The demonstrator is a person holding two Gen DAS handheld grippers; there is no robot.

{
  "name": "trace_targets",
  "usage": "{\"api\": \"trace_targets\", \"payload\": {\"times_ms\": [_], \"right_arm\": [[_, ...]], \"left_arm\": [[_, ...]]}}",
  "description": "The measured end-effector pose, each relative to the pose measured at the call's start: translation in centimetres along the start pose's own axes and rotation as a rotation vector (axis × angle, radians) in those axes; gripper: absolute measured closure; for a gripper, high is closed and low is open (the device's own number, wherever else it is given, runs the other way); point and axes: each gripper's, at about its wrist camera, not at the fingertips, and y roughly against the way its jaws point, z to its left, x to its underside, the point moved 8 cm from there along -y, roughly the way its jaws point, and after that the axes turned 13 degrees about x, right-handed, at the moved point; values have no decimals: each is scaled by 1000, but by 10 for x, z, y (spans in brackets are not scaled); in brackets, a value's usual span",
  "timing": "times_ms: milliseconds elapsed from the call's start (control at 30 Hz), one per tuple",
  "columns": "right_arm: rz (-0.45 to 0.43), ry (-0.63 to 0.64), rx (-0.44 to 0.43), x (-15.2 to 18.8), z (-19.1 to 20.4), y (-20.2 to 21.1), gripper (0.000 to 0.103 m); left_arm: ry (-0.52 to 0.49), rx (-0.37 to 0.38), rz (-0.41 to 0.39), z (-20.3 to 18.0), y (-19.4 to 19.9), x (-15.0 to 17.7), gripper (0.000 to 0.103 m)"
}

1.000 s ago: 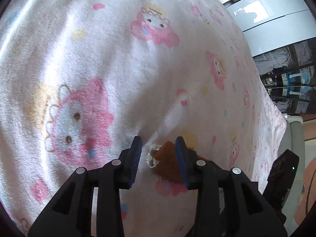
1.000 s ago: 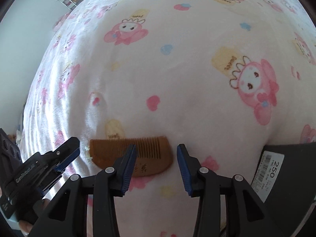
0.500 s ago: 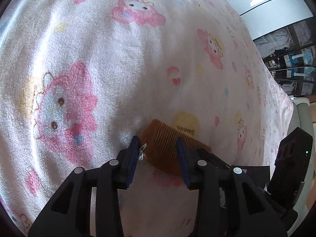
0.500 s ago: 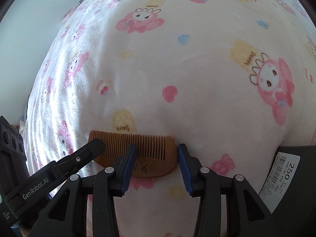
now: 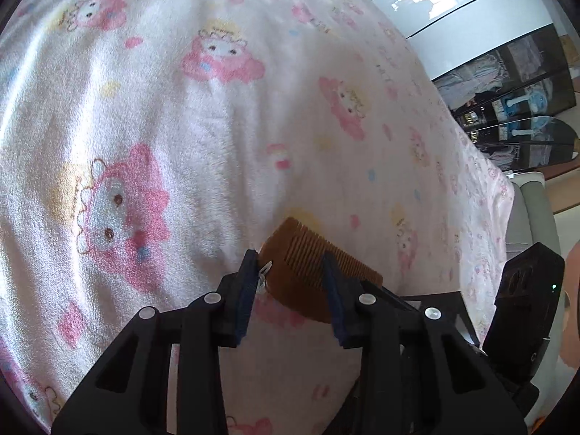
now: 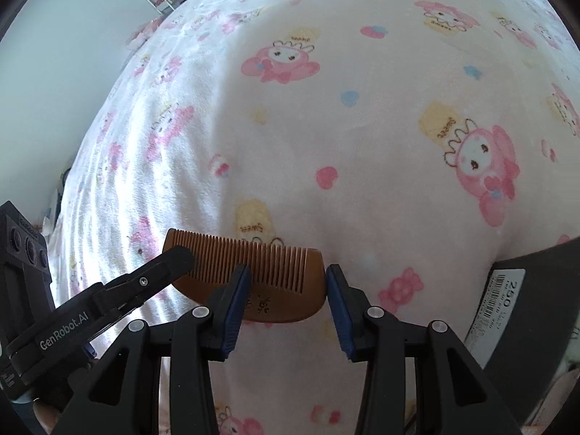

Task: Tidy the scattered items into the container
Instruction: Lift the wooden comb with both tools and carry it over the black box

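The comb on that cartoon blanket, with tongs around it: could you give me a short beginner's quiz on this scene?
1. True or false: the comb lies on a bare wooden table.
2. Which number is printed on the label of the dark container? A) 250 B) 100 C) 75
3. Fill in: the left tongs and the right tongs are both ____ (open or shut).

Key: 1 false, it lies on the blanket; 2 A; 3 open.
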Motion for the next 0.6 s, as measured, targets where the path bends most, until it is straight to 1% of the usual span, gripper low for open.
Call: {"api": "trace_targets", "payload": {"times_ms": [33,67,100,133,167,200,267,300,333,367,400,433,600], "right_arm": [[-16,-8,-13,1,-2,12,64],[-33,-17,-26,7,9,23,64],[-54,-23,-39,28,7,41,64],[-76,-26,-45,45,35,49,64],[-98,-32,-47,39,41,60,64],[-119,-38,-49,43,38,73,64],[-155,-54,-53,40,18,92,64],[-174,-61,-57,42,13,101,64],[-191,-71,-59,38,18,117,64],[-207,-83,-60,34,11,109,64],[-224,-94,-61,39,4,120,64],[-237,-99,-62,42,0,114,64],[-303,-135,-46,63,-36,148,64]], "left_arm": [[-19,22,-11,-10,6,1,69],[-41,37,-19,-21,12,2,69],[-65,52,-26,-32,17,4,69],[-87,68,-35,-43,24,8,69],[-101,85,-40,-53,28,11,69],[-121,101,-42,-62,33,17,69],[-160,135,-30,-81,42,29,69],[-176,151,-20,-91,42,30,69],[-191,167,-10,-102,38,35,69],[-207,181,-1,-113,40,41,69],[-225,190,6,-123,45,49,69],[-242,198,12,-133,47,56,69],[-314,261,59,-184,46,91,69]]}}
